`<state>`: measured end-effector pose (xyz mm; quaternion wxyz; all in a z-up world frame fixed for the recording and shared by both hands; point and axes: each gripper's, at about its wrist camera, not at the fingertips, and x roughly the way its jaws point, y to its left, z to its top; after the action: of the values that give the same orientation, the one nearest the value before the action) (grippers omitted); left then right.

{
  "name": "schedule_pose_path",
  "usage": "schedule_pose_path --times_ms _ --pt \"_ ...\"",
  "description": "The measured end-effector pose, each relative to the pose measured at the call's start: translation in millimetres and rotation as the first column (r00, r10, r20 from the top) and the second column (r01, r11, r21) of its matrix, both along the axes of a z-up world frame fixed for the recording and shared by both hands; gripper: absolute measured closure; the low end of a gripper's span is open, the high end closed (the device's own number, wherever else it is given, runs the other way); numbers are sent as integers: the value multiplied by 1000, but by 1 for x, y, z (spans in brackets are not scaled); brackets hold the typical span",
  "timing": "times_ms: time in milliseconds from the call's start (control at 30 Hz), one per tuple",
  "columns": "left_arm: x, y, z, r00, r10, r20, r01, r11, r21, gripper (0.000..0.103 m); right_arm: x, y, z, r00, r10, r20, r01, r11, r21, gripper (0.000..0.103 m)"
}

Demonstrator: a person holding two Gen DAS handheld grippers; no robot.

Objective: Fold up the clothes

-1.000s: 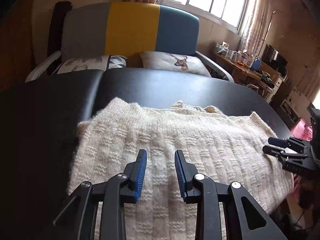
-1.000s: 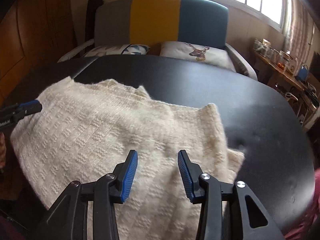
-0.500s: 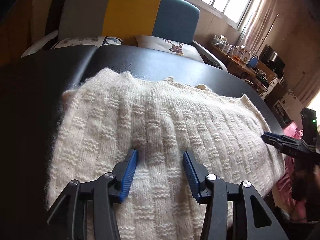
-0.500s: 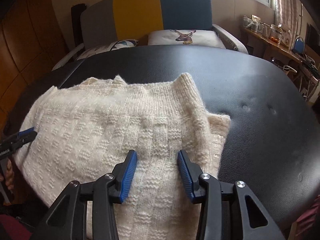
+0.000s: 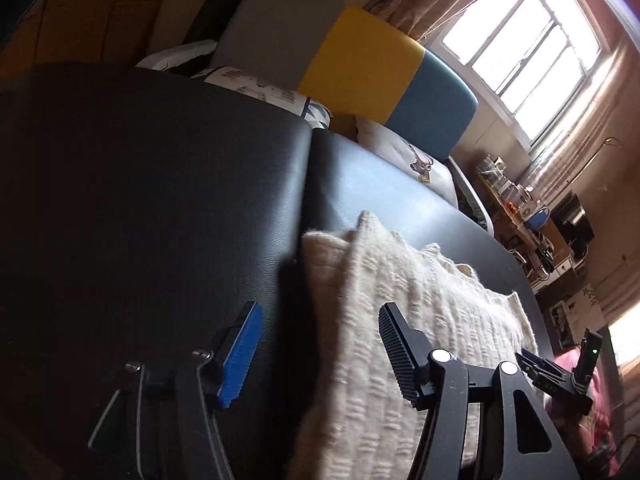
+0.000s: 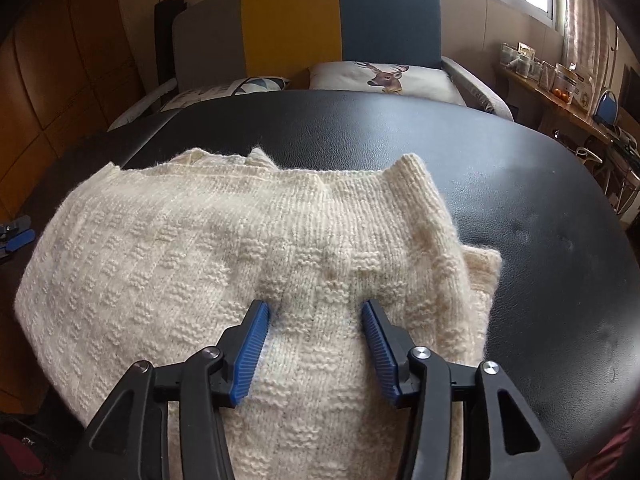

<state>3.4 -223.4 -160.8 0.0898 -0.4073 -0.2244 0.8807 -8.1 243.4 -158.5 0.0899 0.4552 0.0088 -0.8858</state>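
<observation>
Cream basket-weave sweater (image 6: 224, 248), black table (image 6: 520, 184), grey-yellow-teal sofa (image 6: 320, 24).

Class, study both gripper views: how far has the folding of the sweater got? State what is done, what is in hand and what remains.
Done: the cream sweater lies on the black table, its right side already doubled under. In hand: the right gripper is open with its fingers pressed on the knit; the left gripper is open at the sweater's left edge. Left: gripping and folding further.
</observation>
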Motion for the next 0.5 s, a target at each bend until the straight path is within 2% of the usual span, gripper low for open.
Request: schedule_pose_path --times_ms 67,133,233,467,500 --pt "-11 -2 -9 999 -47 28 47 999 9 39 0 -1 0 1000 -2 -2 2 1000 8 52" --pt "-21 -1 -16 994 -102 48 100 994 54 28 -1 -3 0 1000 -2 -2 2 1000 17 52" --pt "-35 0 -24 986 -153 62 145 981 128 28 -2 -3 0 1000 -5 2 5 1000 20 51" --pt "-61 6 -34 972 -232 24 219 944 247 25 -4 -4 0 1000 -1 1 1 1000 29 50" --pt "-64 8 -34 969 -248 24 235 941 244 25 -5 -4 0 1000 -1 1 1 1000 29 50"
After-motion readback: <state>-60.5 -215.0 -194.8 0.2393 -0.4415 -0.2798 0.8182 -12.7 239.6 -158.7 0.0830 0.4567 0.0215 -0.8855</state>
